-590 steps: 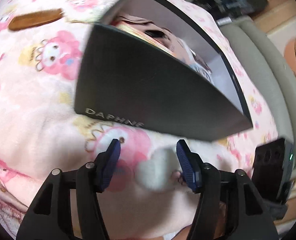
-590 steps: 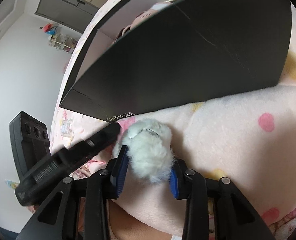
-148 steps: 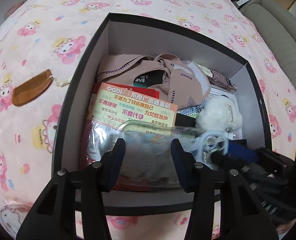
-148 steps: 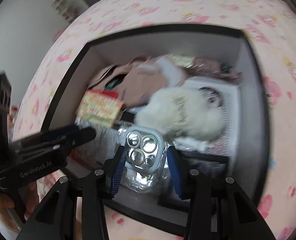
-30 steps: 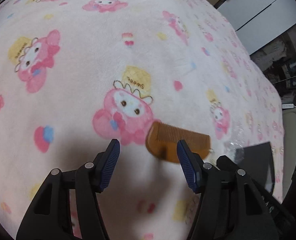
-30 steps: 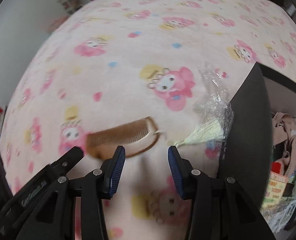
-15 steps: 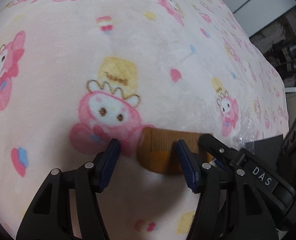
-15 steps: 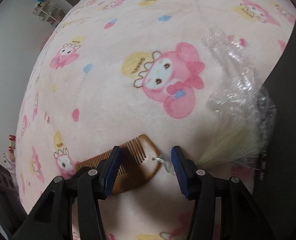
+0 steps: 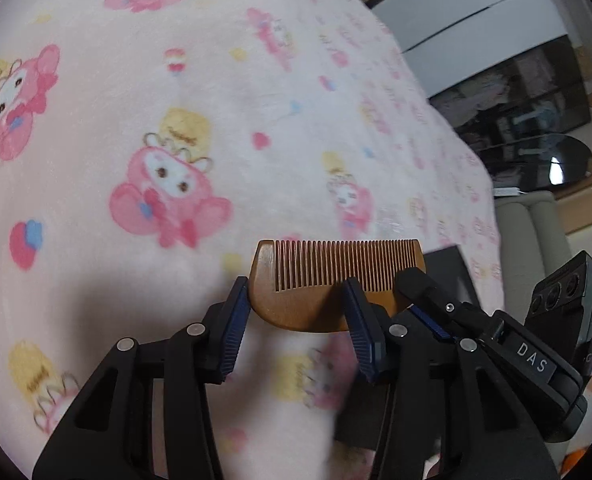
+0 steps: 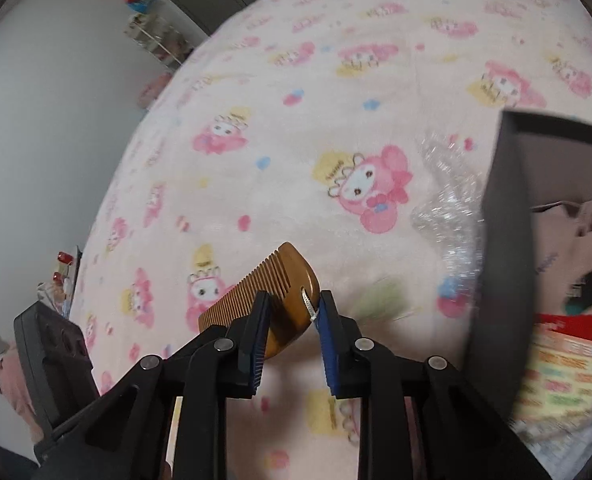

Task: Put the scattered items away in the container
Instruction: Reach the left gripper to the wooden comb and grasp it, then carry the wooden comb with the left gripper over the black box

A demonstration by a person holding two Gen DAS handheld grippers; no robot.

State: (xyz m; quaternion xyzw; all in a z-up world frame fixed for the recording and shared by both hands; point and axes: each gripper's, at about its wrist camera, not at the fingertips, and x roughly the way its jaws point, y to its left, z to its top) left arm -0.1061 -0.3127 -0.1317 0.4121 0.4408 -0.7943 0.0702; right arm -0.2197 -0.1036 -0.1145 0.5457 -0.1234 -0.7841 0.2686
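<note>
A brown wooden comb [image 9: 335,276] is held above the pink cartoon blanket [image 9: 216,100]. My right gripper [image 10: 294,316] is shut on the comb's [image 10: 264,292] end, where a pale tassel [image 10: 379,300] hangs off. My left gripper [image 9: 296,312] is open, with the comb's other end between its fingers; I cannot tell whether they touch it. The black box [image 10: 503,240], the container, stands at the right of the right wrist view with clothes and packets inside.
A crumpled clear plastic wrap [image 10: 451,200] lies on the blanket beside the box's wall. Grey sofa cushions [image 9: 535,232] and a dark glass table [image 9: 543,160] lie beyond the bed's far edge. A wall and a shelf [image 10: 152,32] stand at the far left.
The right gripper closed on the comb's end and lifted it off the blanket. The comb now sits upright between the left gripper's open fingers.
</note>
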